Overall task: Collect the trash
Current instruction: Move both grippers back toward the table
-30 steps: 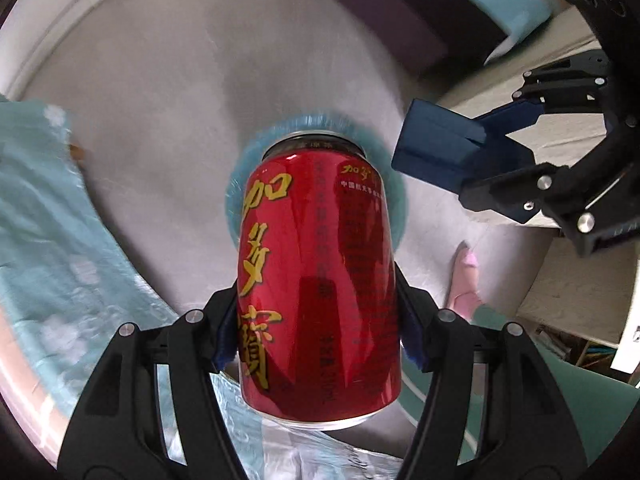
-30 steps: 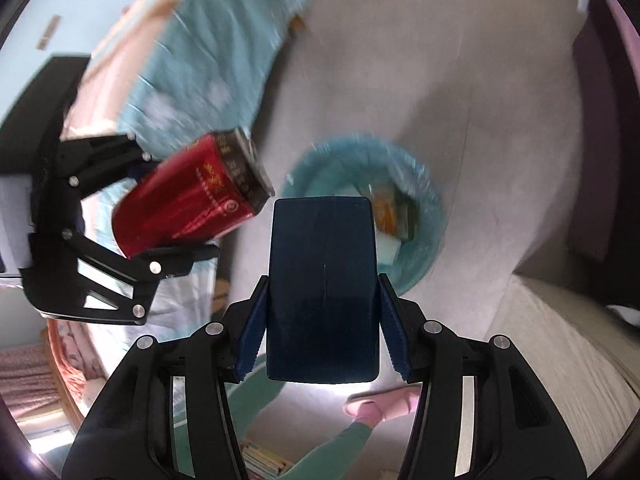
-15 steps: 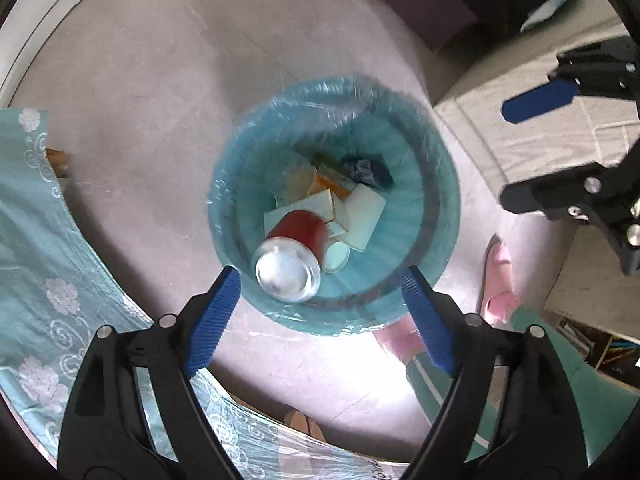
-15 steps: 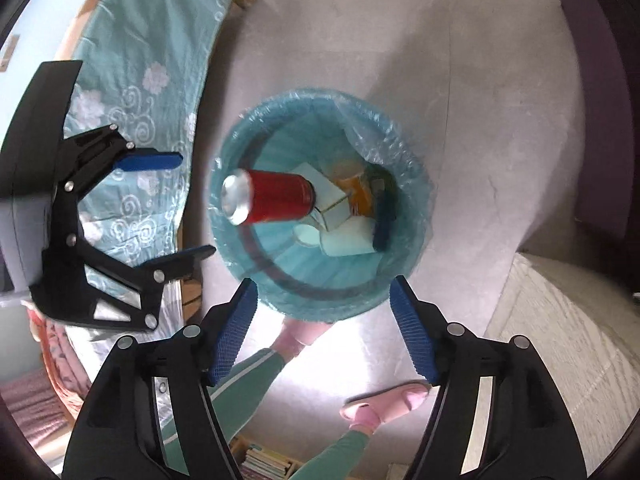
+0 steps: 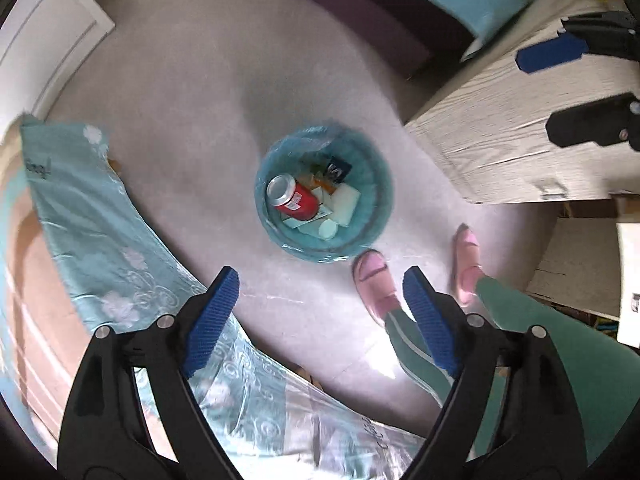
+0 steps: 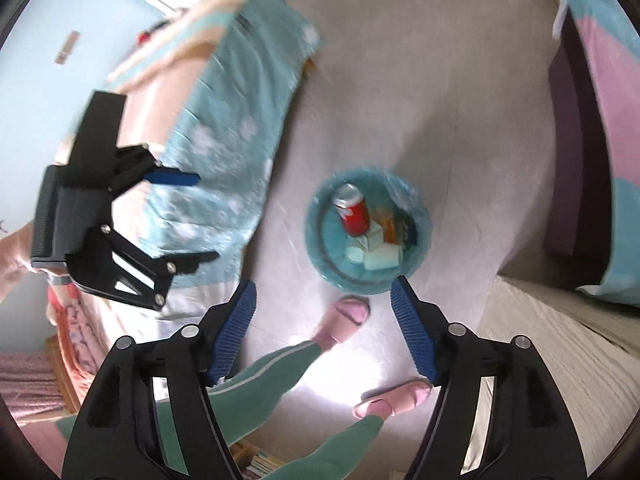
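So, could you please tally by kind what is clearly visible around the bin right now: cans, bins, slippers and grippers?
Red can: 1
Teal bin: 1
Pink slippers: 2
Grippers, left gripper and right gripper, both open and empty: 2
Total: 6

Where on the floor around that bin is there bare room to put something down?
Bare floor lies beyond the teal bin, toward the white door and the teal tablecloth. It is crowded on the near side: pink slippers stand close to the bin, with the pale cabinet to its right.
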{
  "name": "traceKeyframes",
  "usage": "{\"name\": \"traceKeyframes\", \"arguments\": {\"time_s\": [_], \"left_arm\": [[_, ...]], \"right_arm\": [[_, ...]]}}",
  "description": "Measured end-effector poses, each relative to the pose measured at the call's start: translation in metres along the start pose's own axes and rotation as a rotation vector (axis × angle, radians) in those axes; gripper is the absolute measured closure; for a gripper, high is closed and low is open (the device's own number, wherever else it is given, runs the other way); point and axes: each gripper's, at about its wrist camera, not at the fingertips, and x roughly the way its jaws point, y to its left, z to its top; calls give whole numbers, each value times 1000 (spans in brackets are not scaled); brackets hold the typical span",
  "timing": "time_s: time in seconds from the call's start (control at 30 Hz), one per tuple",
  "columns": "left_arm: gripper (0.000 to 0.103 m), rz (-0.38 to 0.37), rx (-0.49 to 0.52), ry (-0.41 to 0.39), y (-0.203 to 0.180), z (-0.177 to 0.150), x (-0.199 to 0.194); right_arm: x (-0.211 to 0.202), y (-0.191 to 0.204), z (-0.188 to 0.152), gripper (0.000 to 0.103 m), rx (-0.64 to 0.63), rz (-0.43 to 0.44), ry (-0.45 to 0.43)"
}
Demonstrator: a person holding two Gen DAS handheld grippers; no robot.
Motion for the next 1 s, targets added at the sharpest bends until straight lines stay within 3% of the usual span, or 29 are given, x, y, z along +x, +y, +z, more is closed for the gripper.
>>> {"name": "traceKeyframes", "arguments": {"time_s": [0.2, 0.3, 0.47, 0.7, 0.83, 1.0], "left_arm": [[18, 32, 86, -83, -45, 18, -77], [16, 40, 151, -147, -76, 32, -113], [12, 80, 314, -262, -136, 62, -163], [11, 75, 542, -353, -247, 106, -198], [11, -1, 656, -358, -317, 128, -199], [11, -38, 860, -344, -420, 147, -190]], "right_arm": [[-113, 17, -31, 27, 26, -25, -157], [-165, 13, -59, 18, 72, -60, -254], [-233, -11, -122, 17, 162, -151, -363], [-305, -66, -241, 17, 382, -272, -486], [-327, -93, -317, 17, 508, -334, -519], [-346, -119, -408, 17, 658, -394, -550]]}}
